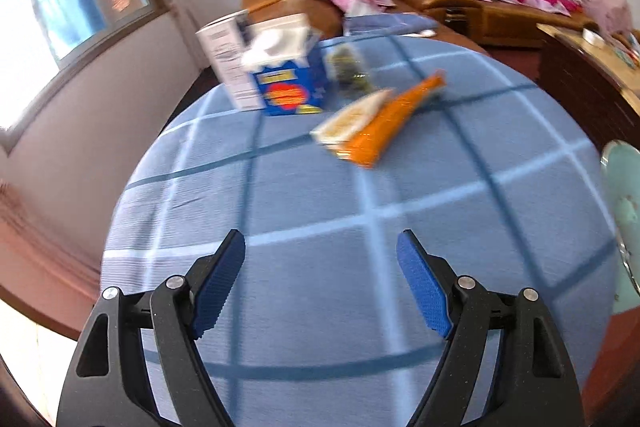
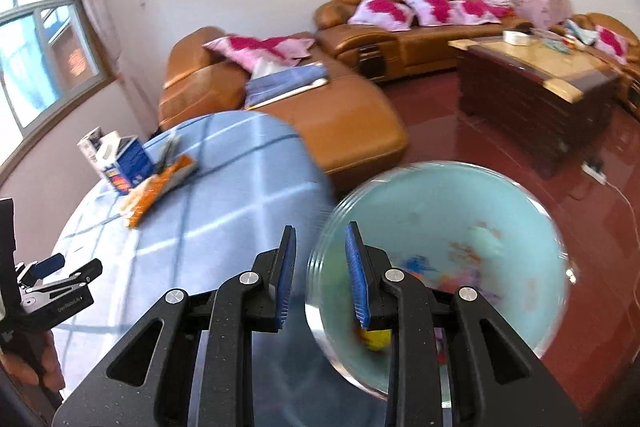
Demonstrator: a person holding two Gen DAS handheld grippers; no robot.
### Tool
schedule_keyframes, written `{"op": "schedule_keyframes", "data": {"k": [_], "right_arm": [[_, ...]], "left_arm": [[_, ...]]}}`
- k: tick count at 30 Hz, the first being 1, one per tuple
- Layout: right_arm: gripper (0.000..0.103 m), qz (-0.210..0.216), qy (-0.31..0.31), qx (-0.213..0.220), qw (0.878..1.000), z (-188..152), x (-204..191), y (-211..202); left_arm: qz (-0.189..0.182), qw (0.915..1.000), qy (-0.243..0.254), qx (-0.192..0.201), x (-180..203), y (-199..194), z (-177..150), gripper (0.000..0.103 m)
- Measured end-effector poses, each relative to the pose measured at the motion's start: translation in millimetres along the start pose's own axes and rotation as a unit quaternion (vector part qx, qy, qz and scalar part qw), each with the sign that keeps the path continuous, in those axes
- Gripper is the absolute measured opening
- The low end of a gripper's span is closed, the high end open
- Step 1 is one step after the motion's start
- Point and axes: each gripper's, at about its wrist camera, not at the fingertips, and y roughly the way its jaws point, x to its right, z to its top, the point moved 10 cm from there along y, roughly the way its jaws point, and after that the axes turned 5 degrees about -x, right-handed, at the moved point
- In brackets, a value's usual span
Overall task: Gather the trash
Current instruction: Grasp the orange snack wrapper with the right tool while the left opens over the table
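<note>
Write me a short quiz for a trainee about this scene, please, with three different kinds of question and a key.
1. True or false: the left tongs hold a wrapper.
2. What lies against the orange wrapper on the table? A) cream wrapper B) spoon C) cup
3. What do the right tongs grip?

Key: 1 false, they are open and empty. 2 A. 3 The rim of the pale blue bowl.
</note>
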Motion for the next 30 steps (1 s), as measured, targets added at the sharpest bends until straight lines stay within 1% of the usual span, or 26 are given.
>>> {"op": "schedule_keyframes", "data": {"k": [3, 8, 13, 14, 17, 20, 23, 25, 28, 30], "right_arm": [[0.027, 0.019, -0.009, -0.011, 1.000, 11.5, -33.7, 17.7], [0.027, 0.045, 0.003, -0.050, 0.998, 29.4, -85.9, 63.4], [0.027, 0.060, 0.005, -0.072, 0.996, 46.0, -132.1, 102.4], [0.027, 0.064, 0.008, -0.085, 0.994, 47.3, -144.0, 115.5], [0.027, 0.070, 0.028, -0.108, 0.991, 48.9, -158.4, 137.8], [0.027, 0.069, 0.032, -0.104, 0.992, 58.6, -172.2, 148.9], [0.026, 0.069, 0.035, -0.113, 0.991, 65.0, -182.8, 160.5], [0.023, 0.048, 0.041, -0.126, 0.990, 63.2, -180.8, 169.6], [0.021, 0.043, 0.056, -0.147, 0.987, 54.7, -184.0, 183.8], [0.021, 0.043, 0.059, -0.148, 0.986, 52.4, -185.9, 187.6]], "left_arm": [[0.014, 0.9998, -0.011, -0.004, -25.5, 9.3, 1.4, 0.077], [0.029, 0.9995, -0.011, -0.001, -58.7, 23.8, 10.6, 0.077], [0.026, 0.9994, -0.021, -0.003, -83.6, 39.0, 20.3, 0.077], [0.024, 0.9995, -0.022, -0.004, -88.4, 43.1, 22.7, 0.077], [0.017, 0.9994, -0.029, -0.006, -98.3, 51.5, 24.7, 0.077], [0.007, 0.9990, -0.043, -0.010, -109.0, 60.0, 27.1, 0.077], [0.002, 0.9989, -0.047, -0.009, -113.8, 63.9, 29.4, 0.077], [0.000, 0.9988, -0.049, -0.007, -115.7, 66.0, 31.7, 0.077], [-0.003, 0.9988, -0.048, -0.004, -117.8, 67.7, 32.4, 0.077], [-0.004, 0.9989, -0.047, -0.005, -118.9, 69.2, 32.0, 0.077]]}}
